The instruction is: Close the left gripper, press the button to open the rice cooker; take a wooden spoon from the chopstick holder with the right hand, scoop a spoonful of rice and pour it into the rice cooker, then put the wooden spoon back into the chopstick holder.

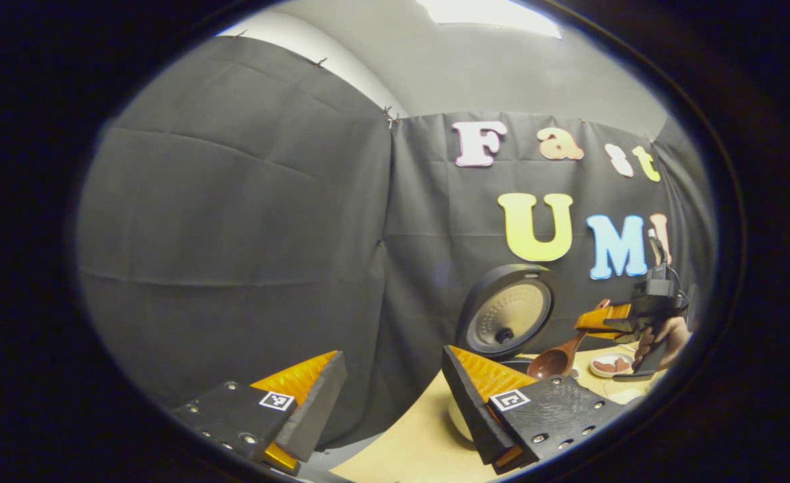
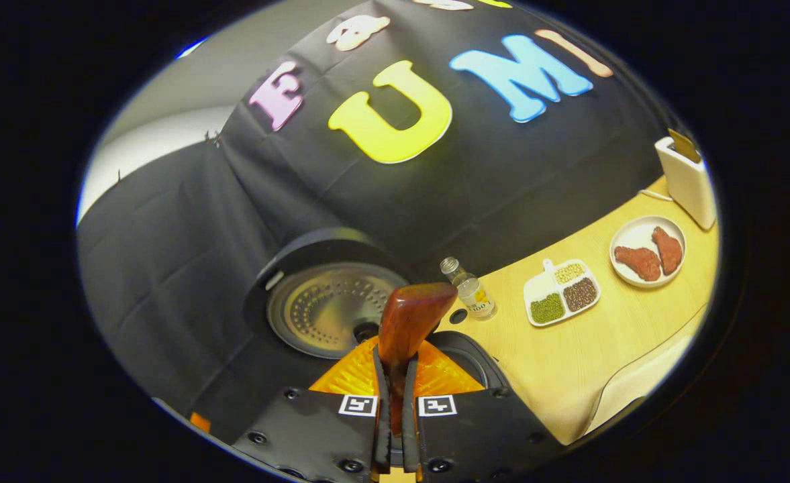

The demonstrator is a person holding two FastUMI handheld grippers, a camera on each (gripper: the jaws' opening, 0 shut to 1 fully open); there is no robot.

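Observation:
The rice cooker stands open, its round lid (image 1: 507, 312) upright against the wall. My left gripper (image 1: 391, 392) hangs open near the table's left end, nothing between its fingers. Farther right a hand (image 1: 666, 339) holds my right gripper (image 1: 599, 322), which is shut on the handle of the wooden spoon (image 1: 554, 362); the spoon's bowl hangs just over the cooker's pot. In the right gripper view the right gripper (image 2: 395, 365) clamps the spoon (image 2: 409, 318) in front of the lid (image 2: 327, 308), above the pot's rim (image 2: 476, 355). I cannot tell whether rice is in the spoon.
On the wooden table (image 2: 589, 362) right of the cooker stand a small clear bottle (image 2: 470, 294), a divided white tray of beans and grains (image 2: 562, 292), a plate with two red-brown pieces (image 2: 648, 251) and a white holder (image 2: 688, 180) at the far end.

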